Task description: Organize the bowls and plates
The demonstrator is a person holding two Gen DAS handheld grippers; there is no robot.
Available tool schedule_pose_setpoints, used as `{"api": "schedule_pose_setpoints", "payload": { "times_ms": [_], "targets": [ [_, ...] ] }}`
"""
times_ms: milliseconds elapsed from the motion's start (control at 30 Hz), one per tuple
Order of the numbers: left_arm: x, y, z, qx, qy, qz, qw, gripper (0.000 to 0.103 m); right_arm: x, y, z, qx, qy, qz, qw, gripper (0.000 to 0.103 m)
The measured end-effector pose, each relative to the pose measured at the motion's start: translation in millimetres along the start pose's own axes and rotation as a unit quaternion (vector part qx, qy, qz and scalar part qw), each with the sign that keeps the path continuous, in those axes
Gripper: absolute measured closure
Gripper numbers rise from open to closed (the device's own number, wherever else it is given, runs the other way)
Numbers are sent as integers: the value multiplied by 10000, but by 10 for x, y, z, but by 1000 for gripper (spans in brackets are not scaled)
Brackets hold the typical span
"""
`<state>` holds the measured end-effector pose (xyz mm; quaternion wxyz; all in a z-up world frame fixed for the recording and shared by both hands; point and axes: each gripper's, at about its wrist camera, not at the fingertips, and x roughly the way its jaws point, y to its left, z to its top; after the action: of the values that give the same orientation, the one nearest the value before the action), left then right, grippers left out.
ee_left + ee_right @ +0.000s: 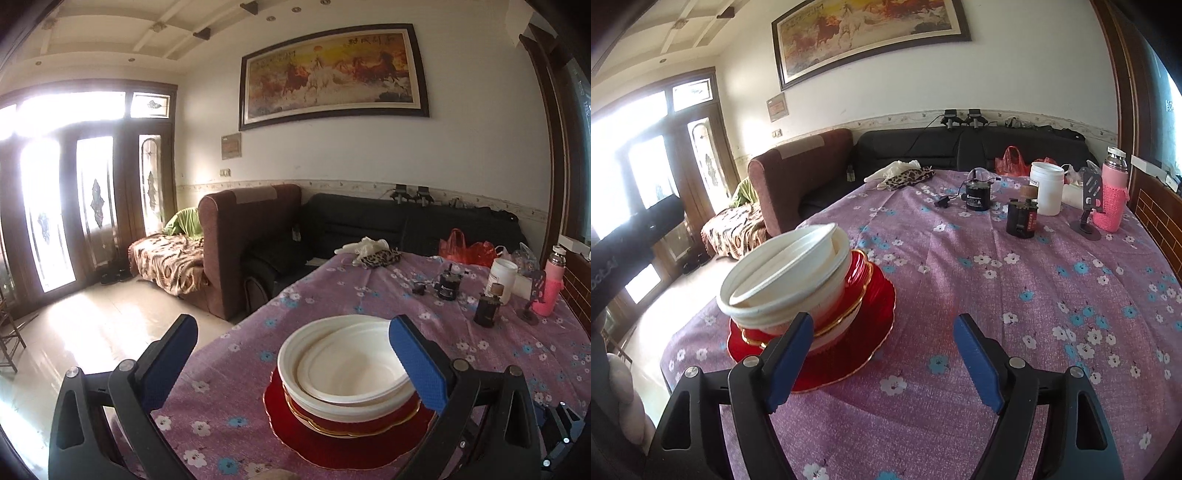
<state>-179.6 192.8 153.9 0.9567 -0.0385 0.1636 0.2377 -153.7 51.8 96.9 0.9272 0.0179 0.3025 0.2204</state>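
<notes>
A stack stands near the table's left edge: white bowls nested in a red gold-rimmed bowl, all on a wide red plate. My left gripper is open and empty, its blue pads straddling the stack from just behind and above. In the right wrist view the same white bowls sit tilted on the red plate. My right gripper is open and empty, just right of the stack, its left finger in front of the bowls.
Purple flowered tablecloth covers the table. At the far right stand a white jar, black motor, dark small bottle, pink bottle and phone stand. Cloths lie at the far edge. Sofas stand beyond.
</notes>
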Motion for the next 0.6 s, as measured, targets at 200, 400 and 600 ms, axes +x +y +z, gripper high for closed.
{"api": "schedule_pose_setpoints", "payload": {
  "times_ms": [200, 400, 600],
  "targets": [
    [116, -118, -59, 100, 360, -246, 9990, 0, 67, -61, -68, 9, 163, 5, 9999, 20],
    [207, -160, -144, 138, 662, -361, 9971, 0, 104, -97, -103, 29, 234, 16, 9997, 20],
    [243, -139, -195, 188, 815, -412, 9956, 0, 165, -18, -151, -68, 352, 36, 9994, 20]
  ]
}}
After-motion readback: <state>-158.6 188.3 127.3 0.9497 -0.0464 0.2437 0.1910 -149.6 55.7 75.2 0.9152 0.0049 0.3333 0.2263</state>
